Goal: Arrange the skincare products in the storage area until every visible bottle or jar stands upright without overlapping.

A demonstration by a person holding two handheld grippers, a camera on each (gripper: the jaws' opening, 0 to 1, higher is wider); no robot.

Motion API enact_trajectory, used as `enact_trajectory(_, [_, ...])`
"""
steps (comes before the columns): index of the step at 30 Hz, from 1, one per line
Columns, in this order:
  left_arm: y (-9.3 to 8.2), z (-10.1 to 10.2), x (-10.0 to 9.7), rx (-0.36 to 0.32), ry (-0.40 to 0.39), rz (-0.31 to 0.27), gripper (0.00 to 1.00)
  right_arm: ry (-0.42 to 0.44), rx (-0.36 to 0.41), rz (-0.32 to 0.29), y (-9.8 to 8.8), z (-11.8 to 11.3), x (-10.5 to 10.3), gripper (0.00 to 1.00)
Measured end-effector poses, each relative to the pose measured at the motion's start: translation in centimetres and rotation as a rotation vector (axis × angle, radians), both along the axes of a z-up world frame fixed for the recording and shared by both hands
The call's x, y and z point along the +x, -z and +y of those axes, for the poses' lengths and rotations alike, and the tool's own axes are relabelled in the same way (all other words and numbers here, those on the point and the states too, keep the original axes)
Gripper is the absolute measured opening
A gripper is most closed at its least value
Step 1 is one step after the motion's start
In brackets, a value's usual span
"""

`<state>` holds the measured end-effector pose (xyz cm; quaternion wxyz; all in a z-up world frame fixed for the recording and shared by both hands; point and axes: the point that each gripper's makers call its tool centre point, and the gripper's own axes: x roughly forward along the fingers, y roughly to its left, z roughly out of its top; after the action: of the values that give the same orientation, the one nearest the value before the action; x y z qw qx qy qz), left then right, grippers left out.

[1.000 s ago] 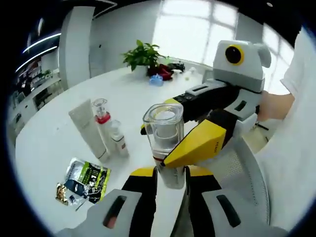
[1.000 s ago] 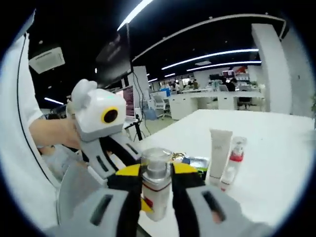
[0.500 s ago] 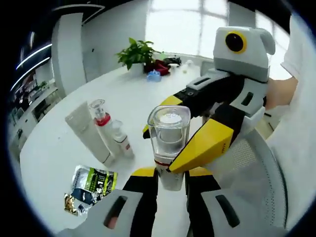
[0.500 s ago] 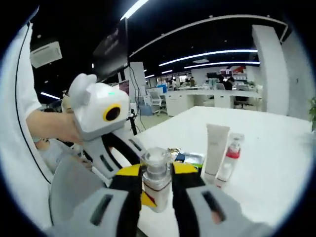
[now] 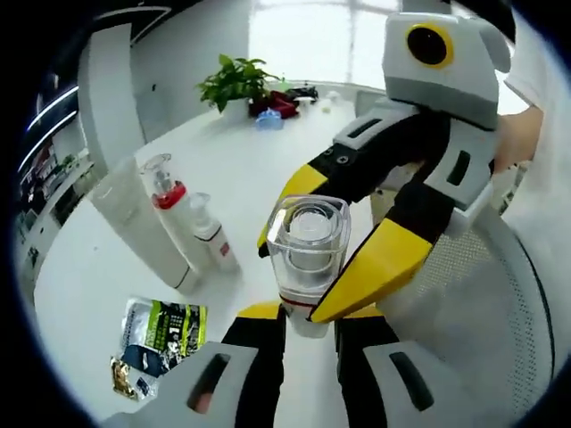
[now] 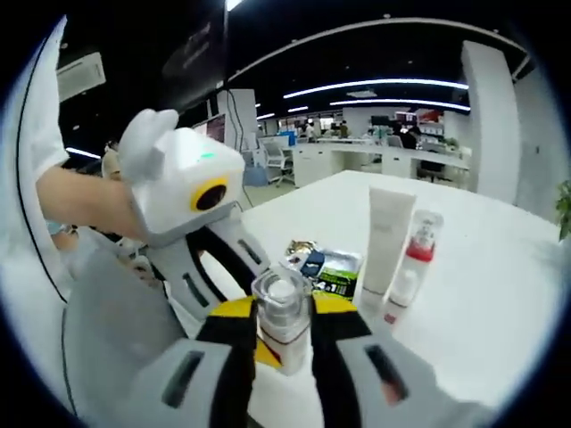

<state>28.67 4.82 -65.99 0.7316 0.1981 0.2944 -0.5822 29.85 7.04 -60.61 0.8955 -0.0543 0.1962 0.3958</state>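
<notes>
Both claws (image 5: 308, 325) (image 6: 284, 334) lowered pinching clear-capped bottle (image 5: 306, 259), tube (image 5: 138, 227), sachet (image 5: 161, 330) nearer

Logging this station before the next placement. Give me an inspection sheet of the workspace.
Surface: white table, mostly bare.
Job's things: clear-capped bottle held off the table at its edge; white tube, red-collared pump bottle and small white bottle stand upright, close together.
Clutter: green-and-black sachets lying flat; potted plant at the far end.
Grippers: left tongs and right tongs both shut on the clear-capped bottle.
Cables: nothing seen.
Surroundings: mesh chair back; open office with desks and ceiling light strips.
</notes>
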Motion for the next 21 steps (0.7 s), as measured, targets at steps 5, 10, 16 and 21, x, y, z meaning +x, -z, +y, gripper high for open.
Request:
enact_trajectory(5, [2.8, 0.2, 0.3, 0.042, 0.019, 0.019, 0.17, -0.001, -0.043, 0.042, 2.8, 0.1, 0.3, 0.23])
enact_trajectory(10, [4.1, 0.2, 0.7, 0.048, 0.017, 0.026, 0.17, 0.002, -0.053, 0.066, 4.0, 0.0, 0.7, 0.23])
enact_trajectory(16, [5.2, 0.4, 1.0, 0.071, 0.023, 0.024, 0.17, -0.007, -0.071, 0.091, 5.2, 0.2, 0.8, 0.23])
enact_trajectory(21, [5.1, 0.3, 1.2, 0.052, 0.015, 0.025, 0.17, -0.001, -0.063, 0.087, 5.1, 0.2, 1.1, 0.23])
